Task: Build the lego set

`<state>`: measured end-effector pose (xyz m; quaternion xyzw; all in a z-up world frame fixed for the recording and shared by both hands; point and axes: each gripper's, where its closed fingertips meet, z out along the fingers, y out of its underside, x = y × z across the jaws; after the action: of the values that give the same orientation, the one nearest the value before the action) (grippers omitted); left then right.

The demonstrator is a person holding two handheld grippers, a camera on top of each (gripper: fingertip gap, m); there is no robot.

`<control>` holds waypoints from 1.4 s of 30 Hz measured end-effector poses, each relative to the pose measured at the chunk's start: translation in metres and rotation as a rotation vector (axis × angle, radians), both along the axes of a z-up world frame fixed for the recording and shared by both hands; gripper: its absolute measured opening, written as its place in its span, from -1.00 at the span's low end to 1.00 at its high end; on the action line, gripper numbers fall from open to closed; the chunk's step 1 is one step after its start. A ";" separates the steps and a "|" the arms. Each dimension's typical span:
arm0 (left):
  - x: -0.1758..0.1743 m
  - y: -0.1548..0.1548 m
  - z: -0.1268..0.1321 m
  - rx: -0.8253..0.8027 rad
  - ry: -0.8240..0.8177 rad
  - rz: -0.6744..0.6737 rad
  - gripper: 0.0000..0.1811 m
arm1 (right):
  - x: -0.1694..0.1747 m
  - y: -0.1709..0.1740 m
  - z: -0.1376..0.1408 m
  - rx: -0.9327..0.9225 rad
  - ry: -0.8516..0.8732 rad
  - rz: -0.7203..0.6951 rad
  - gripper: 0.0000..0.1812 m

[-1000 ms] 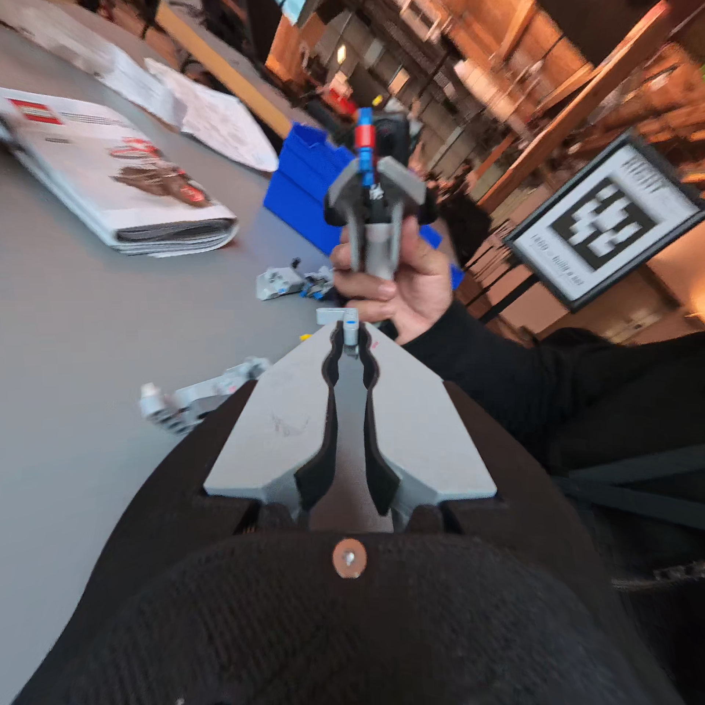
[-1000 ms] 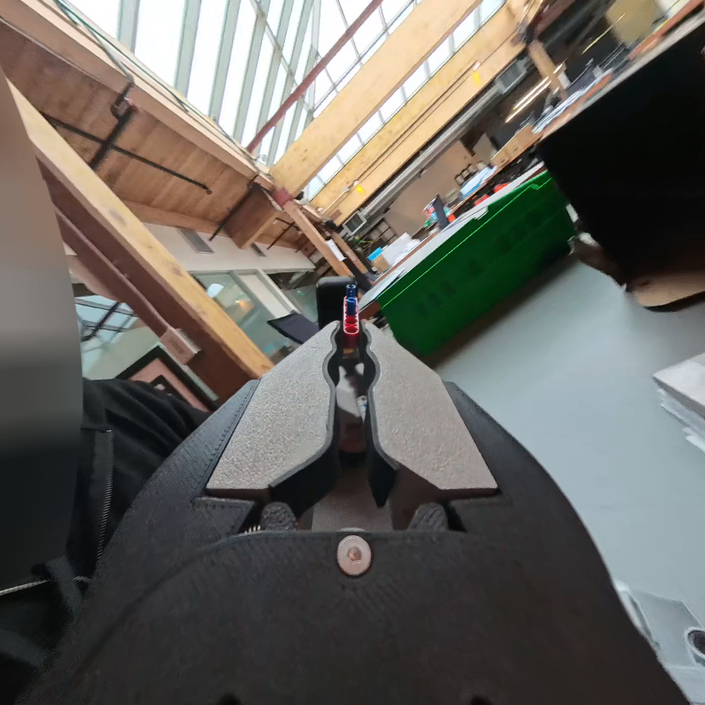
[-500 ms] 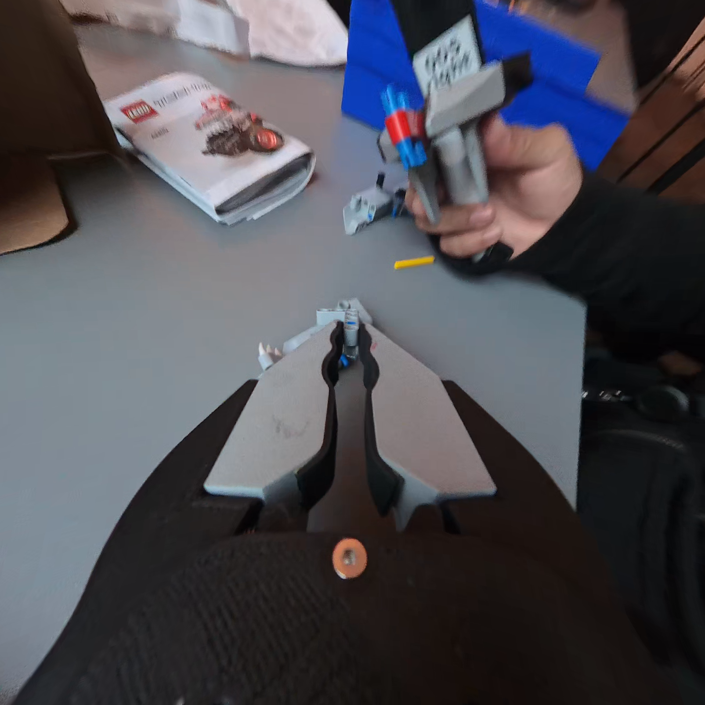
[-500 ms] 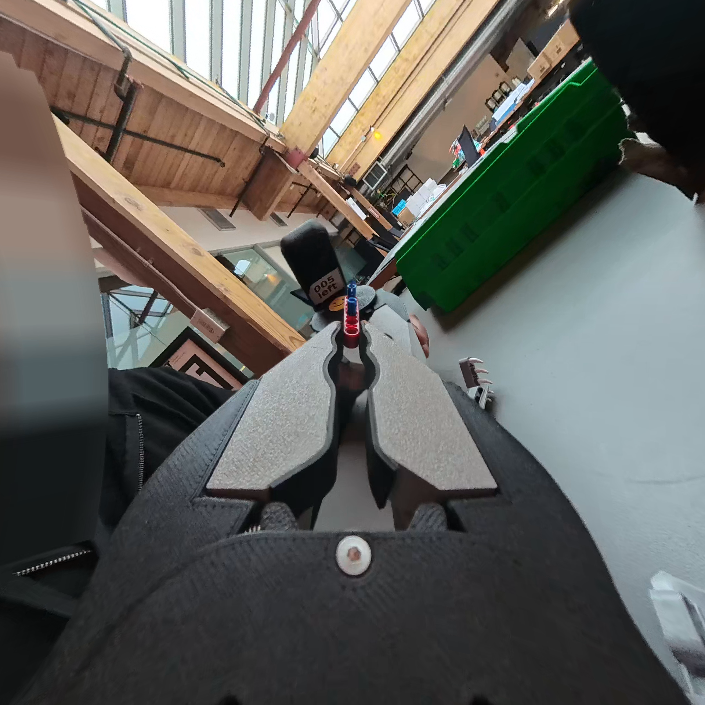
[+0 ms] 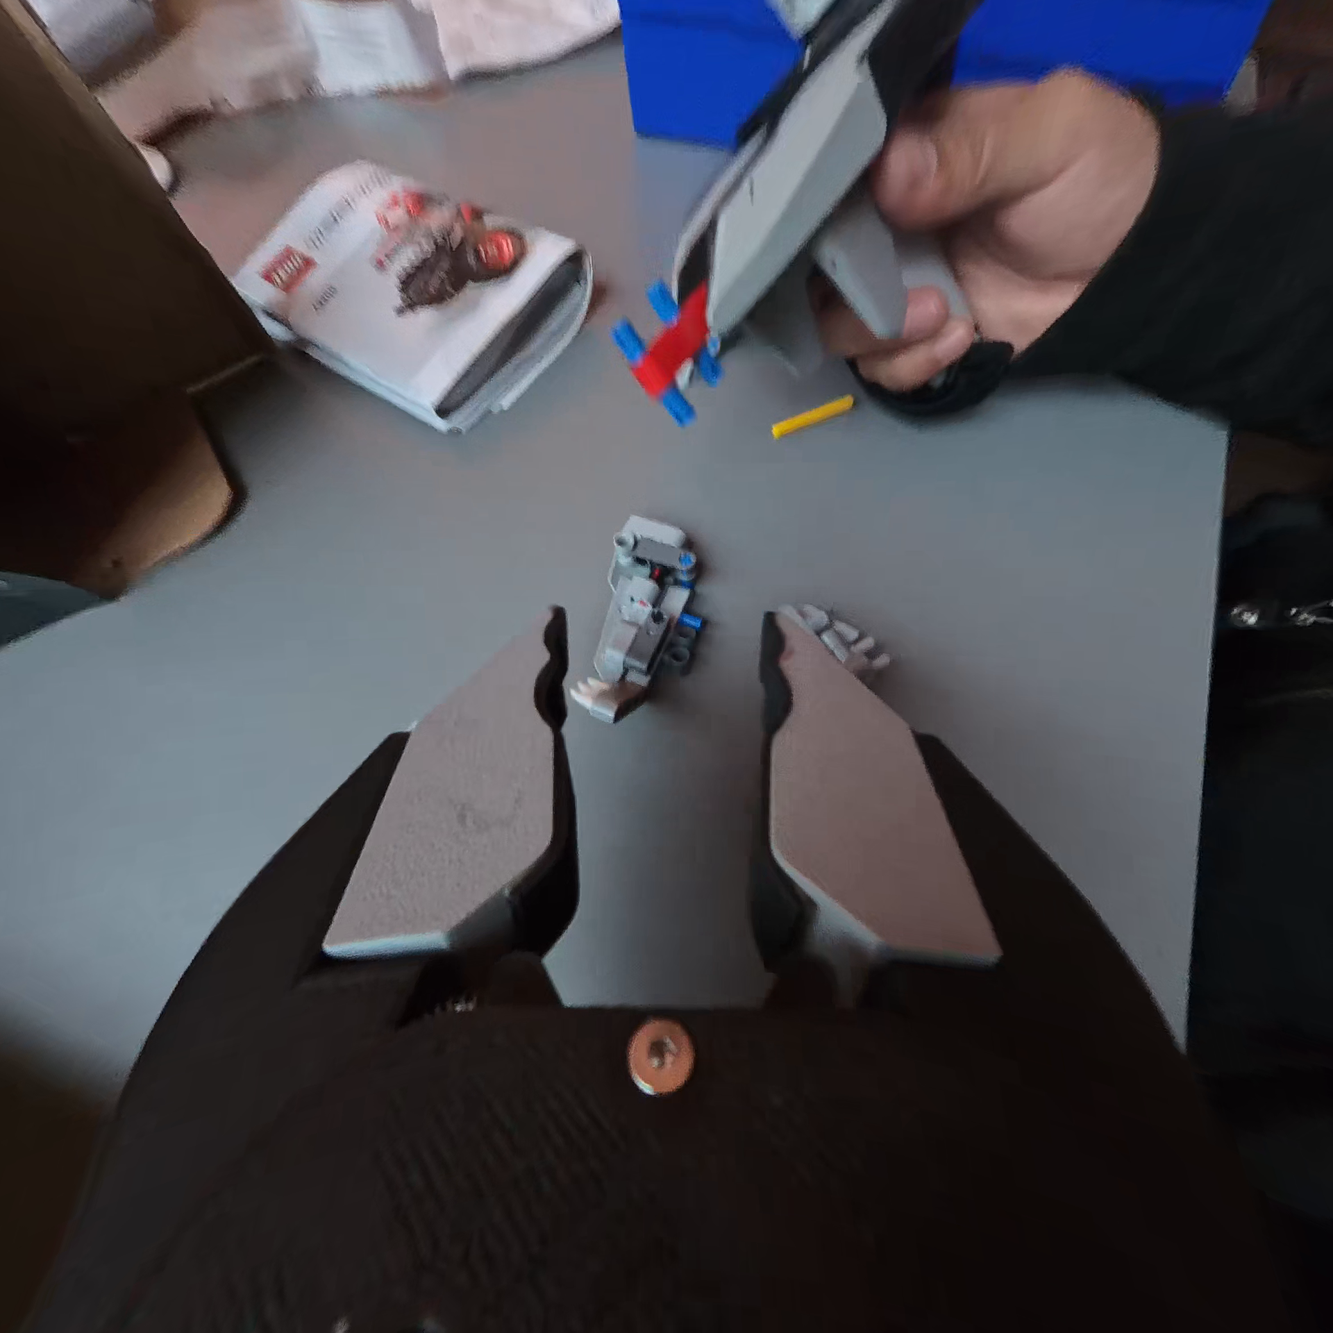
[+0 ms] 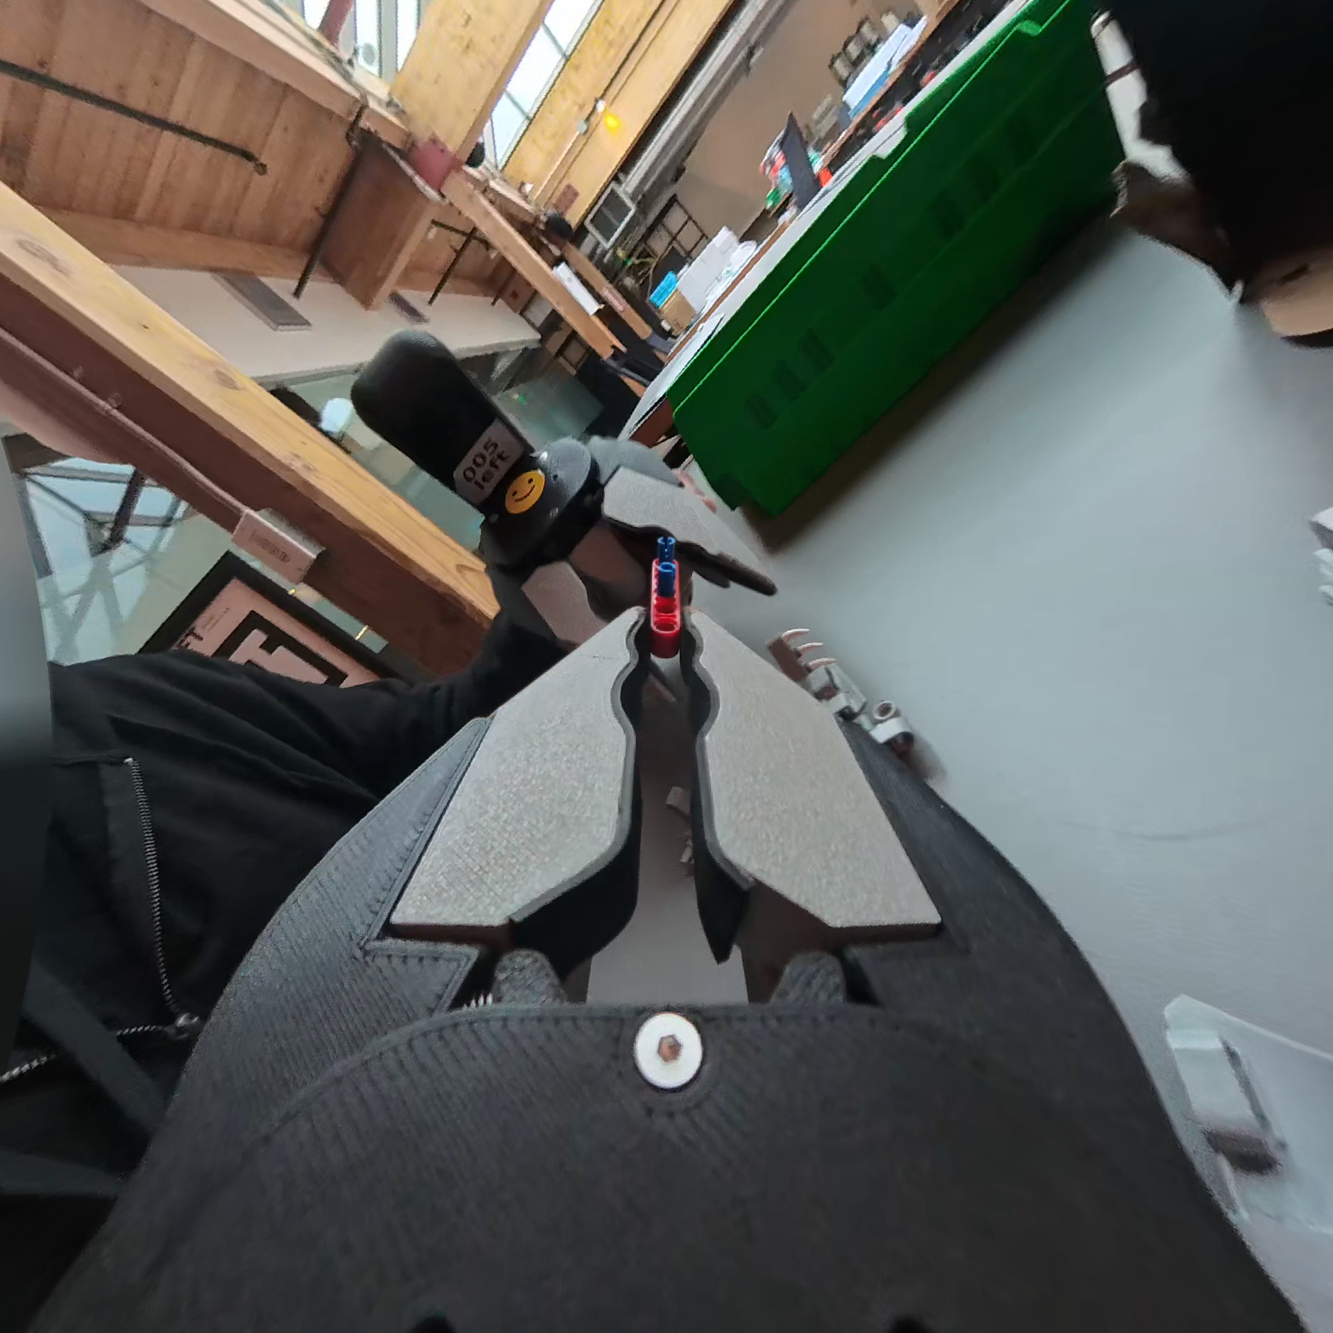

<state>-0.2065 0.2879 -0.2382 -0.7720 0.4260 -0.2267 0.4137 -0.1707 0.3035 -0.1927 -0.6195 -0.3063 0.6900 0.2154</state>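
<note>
In the left wrist view my left gripper is open and empty, low over the grey table. A small grey lego assembly with blue pins lies on the table between and just beyond its fingertips. A grey clawed lego piece lies by the right fingertip. My right gripper is shut on a red beam with blue pins. It shows in the left wrist view, held by a hand, with the red beam just above the table.
A yellow axle lies near the right gripper. A folded instruction booklet lies at the back left, a blue bin behind it, a cardboard box at the left. A green crate stands at the table's far side.
My left gripper has opened and let go of the grey assembly, which now lies on the table. My right gripper has come down toward the table with the red beam.
</note>
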 end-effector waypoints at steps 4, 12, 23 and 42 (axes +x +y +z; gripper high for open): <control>0.014 -0.008 0.028 -0.019 -0.203 -0.045 -0.54 | -0.007 -0.026 -0.003 0.064 -0.042 0.144 -0.96; 0.029 -0.029 0.023 -0.264 -0.362 -0.162 -0.94 | -0.013 -0.043 -0.016 0.243 -0.165 0.211 -0.95; 0.040 -0.030 0.030 -0.298 -0.487 -0.169 -0.93 | -0.016 -0.039 0.000 0.199 -0.069 0.157 -0.96; 0.054 -0.020 0.040 -0.249 -0.597 -0.106 -0.88 | -0.004 -0.022 0.028 0.106 0.129 0.051 -0.96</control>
<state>-0.1523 0.2680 -0.1979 -0.6928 0.2947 -0.5147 0.4102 -0.1752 0.2820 -0.1651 -0.5533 -0.3438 0.7165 0.2495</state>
